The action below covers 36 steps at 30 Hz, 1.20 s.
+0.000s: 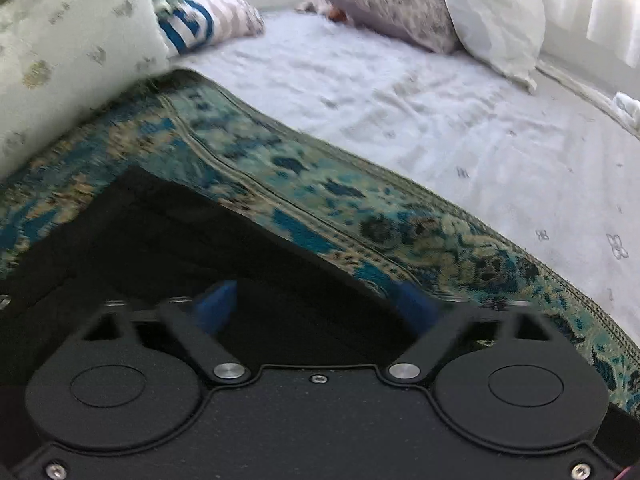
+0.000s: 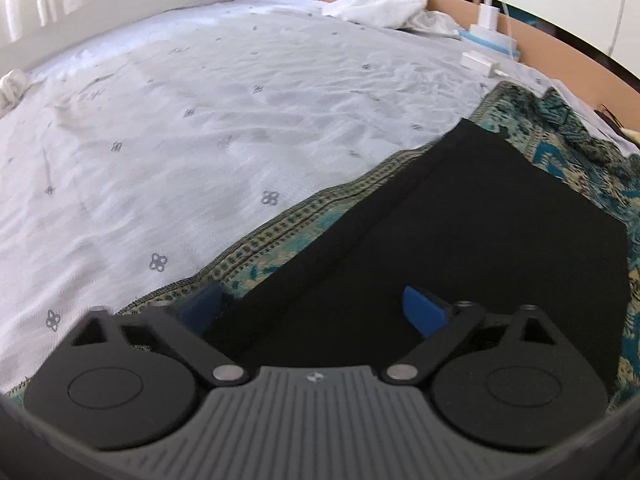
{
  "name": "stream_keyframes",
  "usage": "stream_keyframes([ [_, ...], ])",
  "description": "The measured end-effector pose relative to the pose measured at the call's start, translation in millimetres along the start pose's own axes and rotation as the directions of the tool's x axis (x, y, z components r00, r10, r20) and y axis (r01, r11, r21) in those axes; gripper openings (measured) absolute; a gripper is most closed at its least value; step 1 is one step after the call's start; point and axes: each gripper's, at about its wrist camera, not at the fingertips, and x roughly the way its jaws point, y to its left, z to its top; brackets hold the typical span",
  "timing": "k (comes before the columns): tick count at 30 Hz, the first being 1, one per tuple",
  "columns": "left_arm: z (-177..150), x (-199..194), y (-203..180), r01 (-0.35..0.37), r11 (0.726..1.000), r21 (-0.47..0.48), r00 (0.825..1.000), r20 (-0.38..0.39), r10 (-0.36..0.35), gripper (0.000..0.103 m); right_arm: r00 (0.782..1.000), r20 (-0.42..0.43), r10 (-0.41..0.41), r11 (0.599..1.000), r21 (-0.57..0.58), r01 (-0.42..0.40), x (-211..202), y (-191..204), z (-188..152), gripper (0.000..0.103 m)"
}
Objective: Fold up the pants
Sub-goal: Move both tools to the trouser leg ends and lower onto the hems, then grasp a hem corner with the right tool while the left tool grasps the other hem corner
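Black pants (image 1: pixel 168 248) lie flat on a teal patterned rug (image 1: pixel 320 184) spread over the bed. In the left wrist view my left gripper (image 1: pixel 316 306) hangs low over one corner of the pants; its blue pads (image 1: pixel 216 308) stand apart with the far edge of the cloth between them, not pinched. The right wrist view shows the pants (image 2: pixel 460 240) as a long dark strip with a seam. My right gripper (image 2: pixel 312 310) straddles their left edge, jaws wide, one pad over the rug (image 2: pixel 280 240) and the other over the black cloth.
A white sheet (image 2: pixel 180 120) with small flower prints covers the bed beyond the rug. Pillows (image 1: pixel 400 4) and a folded quilt (image 1: pixel 72 52) pile at one end. A charger and boxes (image 2: pixel 488 36) and a white cloth (image 2: pixel 380 4) lie by the wooden bed frame.
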Motion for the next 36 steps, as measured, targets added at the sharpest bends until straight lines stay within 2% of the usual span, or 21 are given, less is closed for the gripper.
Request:
stream_keyframes([
  [1,-1,-5,3,-0.001,1.0,0.005,1.0,0.015,0.001,0.049,1.0,0.006,0.001,1.0,0.017,-0.001,-3,-3,0,0.077],
  [2,-2,-8,6,0.006,1.0,0.007,1.0,0.024,-0.006,0.034,1.0,0.007,0.007,0.999,0.035,-0.007,-7,-7,1,0.062],
  [3,-2,-11,10,0.02,1.0,0.007,0.999,0.031,-0.021,0.018,1.0,0.01,-0.005,0.999,0.051,0.004,-12,-11,1,0.039],
  [4,-1,-14,16,0.036,0.999,0.0,0.999,0.032,-0.036,0.009,1.0,0.009,-0.027,0.998,0.061,0.027,-14,-16,1,0.027],
  [5,0,-16,22,0.059,0.998,-0.014,0.998,0.024,-0.058,0.003,1.0,0.006,-0.021,0.997,0.079,0.021,-15,-22,2,0.017],
  [6,1,-17,28,0.077,0.997,-0.028,0.997,0.012,-0.077,0.003,1.0,0.001,0.0,0.995,0.104,0.0,-18,-31,3,0.013],
  [9,1,-27,49,0.128,0.99,-0.057,0.992,0.0,-0.129,0.001,0.998,-0.005,0.068,0.983,0.171,-0.066,-23,-61,2,0.005],
  [13,-1,-57,82,0.197,0.979,-0.051,0.98,0.043,-0.195,0.001,0.983,0.031,0.181,0.956,0.229,-0.184,-43,-112,-6,0.004],
  [17,-11,-93,122,0.267,0.963,-0.036,0.962,0.071,-0.264,0.001,0.966,0.052,0.254,0.931,0.258,-0.259,-65,-164,-23,0.003],
  [20,-26,-122,154,0.287,0.958,-0.013,0.952,0.11,-0.284,0.001,0.953,0.067,0.295,0.909,0.288,-0.301,-85,-208,-39,0.003],
  [23,-47,-156,188,0.263,0.965,0.016,0.942,0.211,-0.261,0.0,0.947,0.096,0.307,0.895,0.308,-0.322,-107,-251,-60,0.003],
  [25,-57,-172,208,0.261,0.965,0.032,0.928,0.266,-0.26,0.0,0.949,0.103,0.297,0.894,0.318,-0.315,-118,-275,-73,0.003],
  [27,-65,-181,224,0.288,0.957,0.04,0.922,0.257,-0.288,0.0,0.958,0.117,0.264,0.909,0.303,-0.287,-130,-297,-86,0.003],
  [29,-71,-185,237,0.353,0.934,0.057,0.911,0.205,-0.357,0.001,0.959,0.149,0.239,0.922,0.275,-0.273,-142,-316,-96,0.003],
  [30,-73,-184,242,0.403,0.913,0.06,0.897,0.175,-0.407,0.006,0.96,0.156,0.235,0.925,0.268,-0.27,-147,-326,-101,0.003],
  [32,-73,-181,249,0.462,0.886,0.034,0.877,0.13,-0.462,0.012,0.958,0.147,0.248,0.918,0.28,-0.281,-149,-343,-103,0.003],
  [33,-71,-178,250,0.475,0.879,0.028,0.873,0.109,-0.475,0.026,0.952,0.144,0.269,0.907,0.294,-0.3,-149,-350,-104,0.005],
  [34,-69,-175,249,0.483,0.875,0.028,0.871,0.095,-0.483,0.034,0.947,0.145,0.286,0.898,0.305,-0.318,-148,-354,-105,0.007],
  [35,-67,-172,248,0.482,0.876,0.035,0.872,0.084,-0.483,0.051,0.938,0.145,0.313,0.888,0.304,-0.344,-148,-357,-105,0.014],
  [36,-65,-169,246,0.477,0.878,0.037,0.874,0.084,-0.478,0.058,0.927,0.151,0.345,0.878,0.299,-0.375,-147,-359,-105,0.017],
])
